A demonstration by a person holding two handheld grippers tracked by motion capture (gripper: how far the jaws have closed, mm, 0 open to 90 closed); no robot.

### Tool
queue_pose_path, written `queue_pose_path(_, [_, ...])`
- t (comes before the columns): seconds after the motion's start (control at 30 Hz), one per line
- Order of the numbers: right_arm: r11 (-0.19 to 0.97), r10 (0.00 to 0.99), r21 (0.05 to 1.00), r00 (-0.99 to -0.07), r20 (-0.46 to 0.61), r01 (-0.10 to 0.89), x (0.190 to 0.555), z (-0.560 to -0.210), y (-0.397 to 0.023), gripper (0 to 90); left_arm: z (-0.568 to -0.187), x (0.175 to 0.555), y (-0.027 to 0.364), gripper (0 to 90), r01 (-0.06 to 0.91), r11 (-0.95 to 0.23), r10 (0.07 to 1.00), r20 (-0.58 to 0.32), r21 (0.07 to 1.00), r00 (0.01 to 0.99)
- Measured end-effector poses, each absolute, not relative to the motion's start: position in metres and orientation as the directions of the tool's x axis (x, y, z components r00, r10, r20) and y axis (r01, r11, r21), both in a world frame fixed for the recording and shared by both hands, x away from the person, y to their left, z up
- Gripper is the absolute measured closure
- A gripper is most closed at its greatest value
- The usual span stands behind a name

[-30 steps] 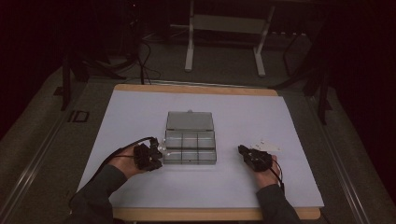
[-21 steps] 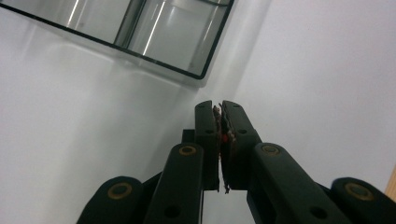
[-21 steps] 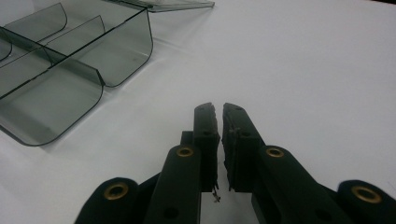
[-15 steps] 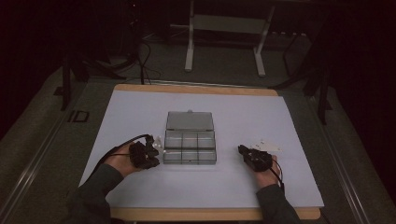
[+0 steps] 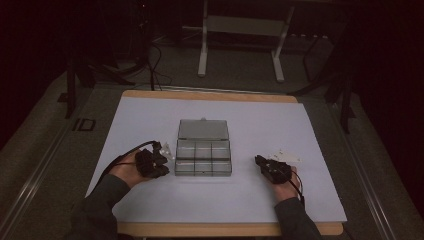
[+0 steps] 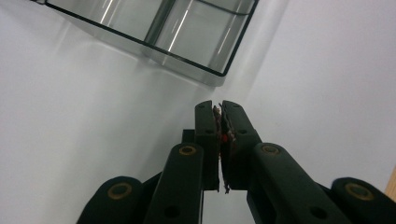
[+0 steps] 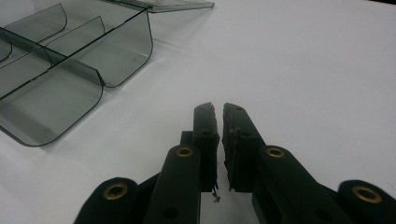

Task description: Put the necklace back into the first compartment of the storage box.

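While both hands rest on the counter [image 5: 150,120]:
Left hand-held gripper [image 5: 159,159]: jaws nearly together, holding nothing.
Right hand-held gripper [image 5: 261,161]: narrow, holding nothing.
Change: left one has drifted slightly away from the box.
Compartment box [image 5: 203,152]: open, between both, just beside the left.

We find the high view dim and grainy: the room beyond the table [image 5: 150,210] falls to near black, and only the white sheet [image 5: 260,125] is evenly lit. Both gripper views are far brighter, the sheet close to washed out. Streaks of glare cross the clear compartment box [image 6: 187,32], which casts a soft shadow beneath. The near linkages are slightly soft.
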State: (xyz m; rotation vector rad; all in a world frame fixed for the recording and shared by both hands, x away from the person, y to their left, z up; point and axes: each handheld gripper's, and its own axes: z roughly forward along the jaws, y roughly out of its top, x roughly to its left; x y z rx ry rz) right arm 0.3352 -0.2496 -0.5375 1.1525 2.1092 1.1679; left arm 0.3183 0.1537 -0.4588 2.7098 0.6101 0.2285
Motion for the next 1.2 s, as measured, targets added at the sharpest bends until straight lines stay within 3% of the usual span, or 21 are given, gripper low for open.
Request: queue_pose_path(1.2, [0.286, 0.842, 0.848, -0.540, 0.001, 0.446, 0.335, -0.537, -0.250, 83.6, -0.445, 0.332, 0.150, 86.4, 0.412, -0.808, 0.488, 0.088, 0.421, 0.868])
